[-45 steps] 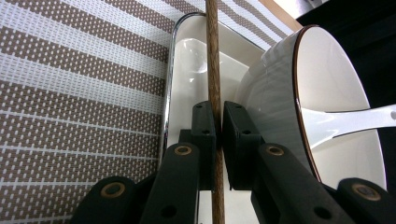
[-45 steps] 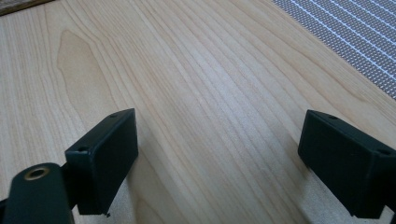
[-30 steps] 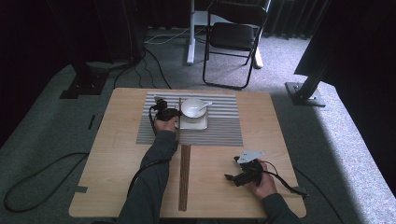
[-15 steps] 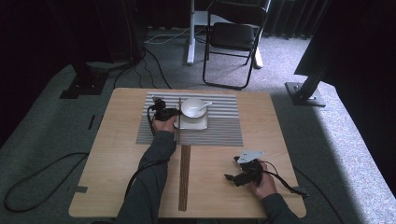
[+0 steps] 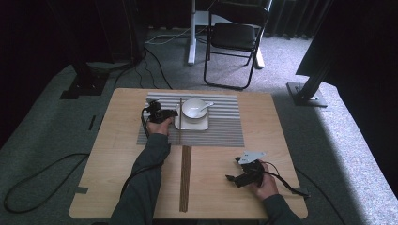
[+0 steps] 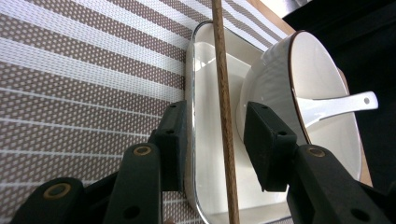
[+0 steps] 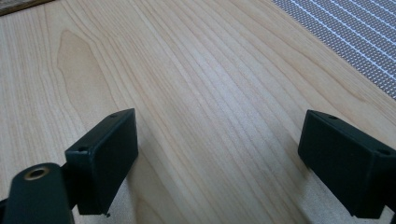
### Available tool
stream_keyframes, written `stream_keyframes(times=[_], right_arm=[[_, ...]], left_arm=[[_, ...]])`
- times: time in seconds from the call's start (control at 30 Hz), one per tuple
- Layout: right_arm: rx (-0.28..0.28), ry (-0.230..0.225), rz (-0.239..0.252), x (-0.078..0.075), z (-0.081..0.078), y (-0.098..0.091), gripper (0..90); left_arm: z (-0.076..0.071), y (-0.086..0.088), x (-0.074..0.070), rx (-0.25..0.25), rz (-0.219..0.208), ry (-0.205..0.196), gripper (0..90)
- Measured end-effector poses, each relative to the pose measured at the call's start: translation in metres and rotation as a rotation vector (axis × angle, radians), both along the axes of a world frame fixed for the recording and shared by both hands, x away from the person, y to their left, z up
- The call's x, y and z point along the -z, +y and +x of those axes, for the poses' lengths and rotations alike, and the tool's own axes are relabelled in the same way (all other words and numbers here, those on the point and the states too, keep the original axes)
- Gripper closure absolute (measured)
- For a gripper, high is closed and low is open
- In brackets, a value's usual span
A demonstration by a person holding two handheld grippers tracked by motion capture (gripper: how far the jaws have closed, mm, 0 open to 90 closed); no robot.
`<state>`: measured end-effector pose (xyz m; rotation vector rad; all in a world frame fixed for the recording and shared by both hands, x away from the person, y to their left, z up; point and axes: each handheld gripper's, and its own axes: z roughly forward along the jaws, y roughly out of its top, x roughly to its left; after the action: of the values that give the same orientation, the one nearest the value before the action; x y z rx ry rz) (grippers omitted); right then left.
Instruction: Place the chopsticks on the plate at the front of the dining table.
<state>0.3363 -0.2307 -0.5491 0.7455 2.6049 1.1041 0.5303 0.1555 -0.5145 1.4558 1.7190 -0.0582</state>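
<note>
Between parted left gripper (image 6: 212, 140) jaws, just opening: chopstick (image 6: 224, 116), untouched, across white tray (image 6: 205, 60).

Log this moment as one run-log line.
left hand-held gripper: jaws just opening, chopstick loose between them, over white tray | right hand-held gripper: open, idle over table | bowl with spoon on tray

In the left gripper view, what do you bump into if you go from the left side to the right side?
Striped placemat → left finger of the left gripper → wooden chopstick lying over the white tray → right finger → white bowl → spoon handle.
</note>
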Motion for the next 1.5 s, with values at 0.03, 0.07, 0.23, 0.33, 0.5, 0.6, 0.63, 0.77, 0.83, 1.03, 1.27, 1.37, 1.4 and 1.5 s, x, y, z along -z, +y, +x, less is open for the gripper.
stream_keyframes(times=[0.03,0.07,0.23,0.33,0.5,0.6,0.63,0.77,0.83,1.03,1.27,1.37,1.4,1.5], right_arm=[[0.000,0.000,0.000,0.000,0.000,0.000,11.6],[0.000,0.000,-0.001,0.000,0.000,0.000,11.6],[0.000,0.000,-0.001,0.000,0.000,0.000,11.5],[0.000,0.000,0.000,0.000,0.000,0.000,11.5],[0.000,0.000,-0.001,0.000,0.000,0.000,11.6],[0.000,0.000,-0.001,0.000,0.000,0.000,11.6],[0.000,0.000,0.000,0.000,0.000,0.000,11.6],[0.000,0.000,0.000,0.000,0.000,0.000,11.6],[0.000,0.000,0.000,0.000,0.000,0.000,11.5],[0.000,0.000,0.000,0.000,0.000,0.000,11.5],[0.000,0.000,0.000,0.000,0.000,0.000,11.6],[0.000,0.000,-0.001,0.000,0.000,0.000,11.6],[0.000,0.000,0.000,0.000,0.000,0.000,11.6],[0.000,0.000,0.000,0.000,0.000,0.000,11.5]], left_arm=[[-0.001,0.001,-0.001,0.006,0.003,-0.001,59.6],[-0.003,0.002,-0.003,0.007,0.002,-0.004,59.5],[-0.012,0.002,-0.013,0.034,0.008,-0.025,58.6],[-0.019,0.000,-0.019,0.056,0.009,-0.039,58.6],[-0.027,-0.001,-0.025,0.082,0.029,-0.055,58.6],[-0.033,-0.001,-0.028,0.102,0.035,-0.062,58.3],[-0.035,-0.002,-0.029,0.109,0.036,-0.066,58.3],[-0.042,-0.003,-0.031,0.157,0.037,-0.080,57.9],[-0.044,-0.004,-0.032,0.171,0.042,-0.086,57.7],[-0.052,-0.005,-0.035,0.206,0.051,-0.104,57.3],[-0.061,-0.002,-0.035,0.242,0.041,-0.110,56.4],[-0.069,-0.003,-0.034,0.257,0.029,-0.123,56.4],[-0.071,-0.003,-0.034,0.261,0.028,-0.125,56.4],[-0.076,-0.005,-0.033,0.271,0.020,-0.131,56.2]])
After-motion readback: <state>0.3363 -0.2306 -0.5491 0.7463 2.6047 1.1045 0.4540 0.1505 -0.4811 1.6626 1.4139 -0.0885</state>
